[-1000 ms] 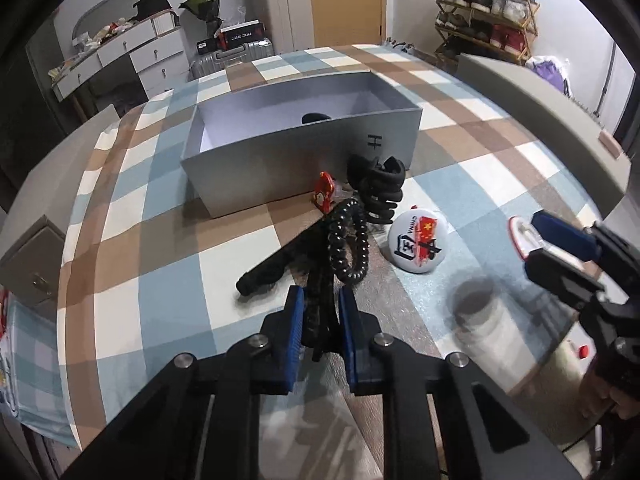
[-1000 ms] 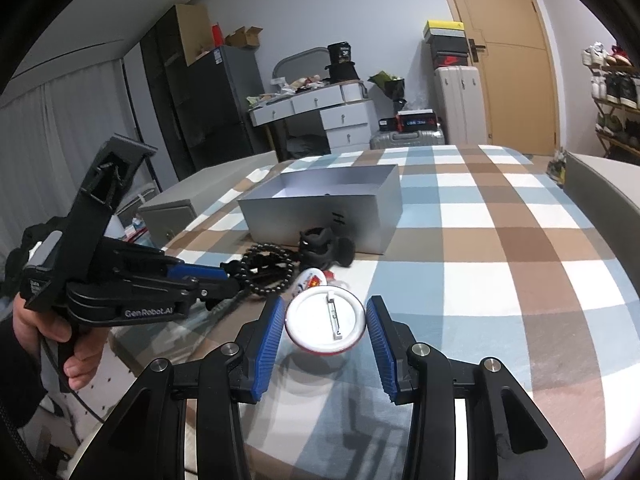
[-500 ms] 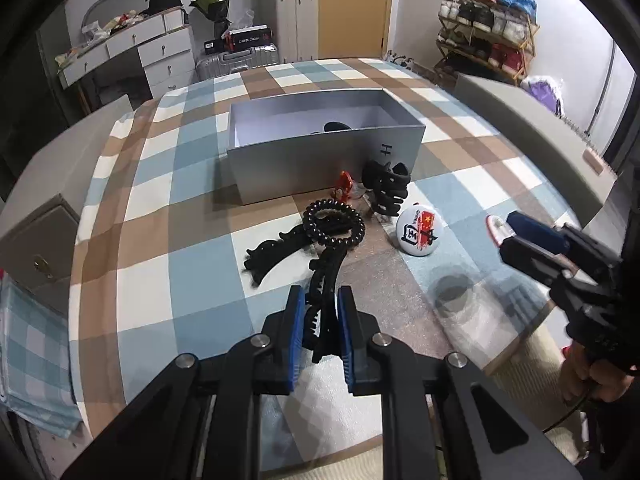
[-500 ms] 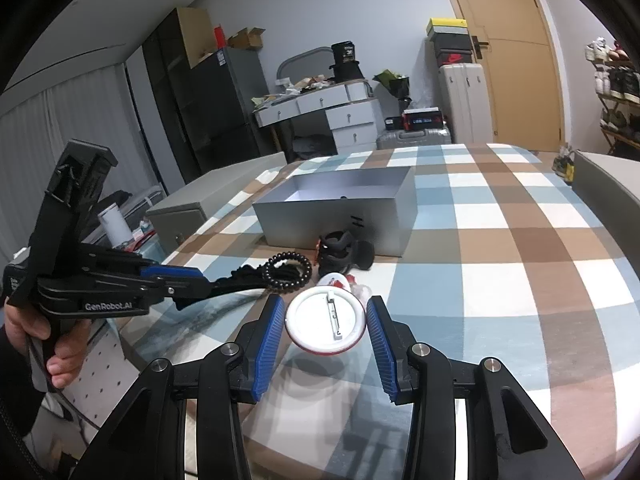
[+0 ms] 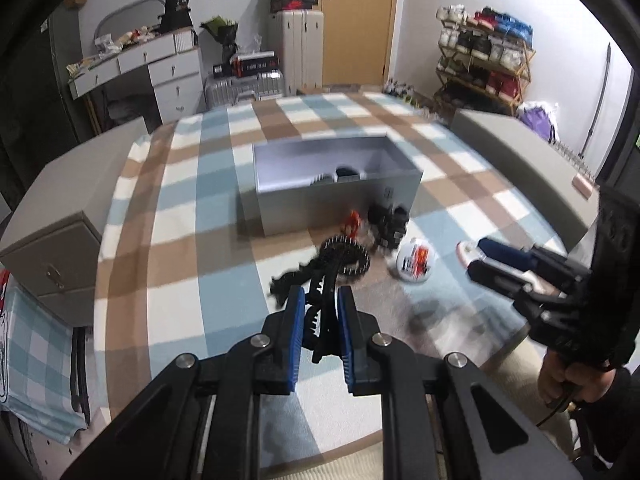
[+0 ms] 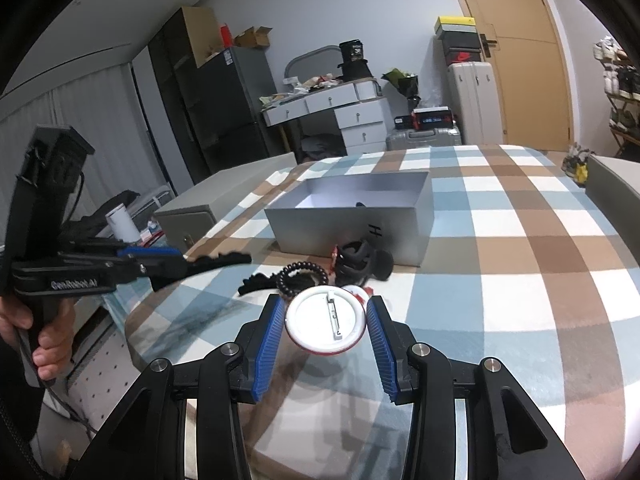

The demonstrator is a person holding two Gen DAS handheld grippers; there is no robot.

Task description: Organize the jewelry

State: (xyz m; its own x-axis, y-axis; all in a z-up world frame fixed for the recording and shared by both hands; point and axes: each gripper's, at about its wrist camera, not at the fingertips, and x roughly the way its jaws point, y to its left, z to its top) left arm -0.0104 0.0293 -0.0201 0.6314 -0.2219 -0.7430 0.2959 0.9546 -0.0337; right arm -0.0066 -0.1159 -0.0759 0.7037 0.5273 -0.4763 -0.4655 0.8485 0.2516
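The left gripper [image 5: 319, 326] jaws pinch a toothed black hair clip [image 6: 216, 262], its long axis pointing toward the grey box [image 5: 336, 204] at upper centre. The right gripper [image 6: 326, 330] jaws clasp a round badge [image 6: 326, 326], nearer the box.

Black right gripper [image 6: 326, 328] with ribbed blue pads [image 6: 267, 346], silver screws, and "GenRobot.AI" lettering on the left gripper [image 6: 218, 260].

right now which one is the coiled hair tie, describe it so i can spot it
Start at the open grey box on the checked tablecloth. Just in front of it, left of the black claw clip, lies the coiled hair tie: the only black spiral ring.
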